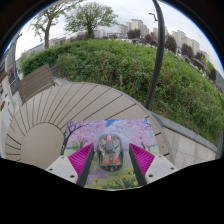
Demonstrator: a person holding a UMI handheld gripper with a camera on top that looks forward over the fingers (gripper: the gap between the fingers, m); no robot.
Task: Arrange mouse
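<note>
A dark grey mouse (110, 151) with a red spot near its front lies on a mouse pad (92, 132) printed with pink blossoms and green grass. The pad lies on a round, pale slatted table (60, 108). My gripper (111, 160) is open and low over the pad. The mouse stands between the two fingers, with a small gap at either side. The magenta pads (82, 158) flank it left and right. The mouse rests on the mouse pad.
A wooden bench (35, 80) stands beyond the table on the left. A dark pole (158, 50) rises on the right. A wide green hedge (125, 65) runs behind the table, with trees and buildings further back.
</note>
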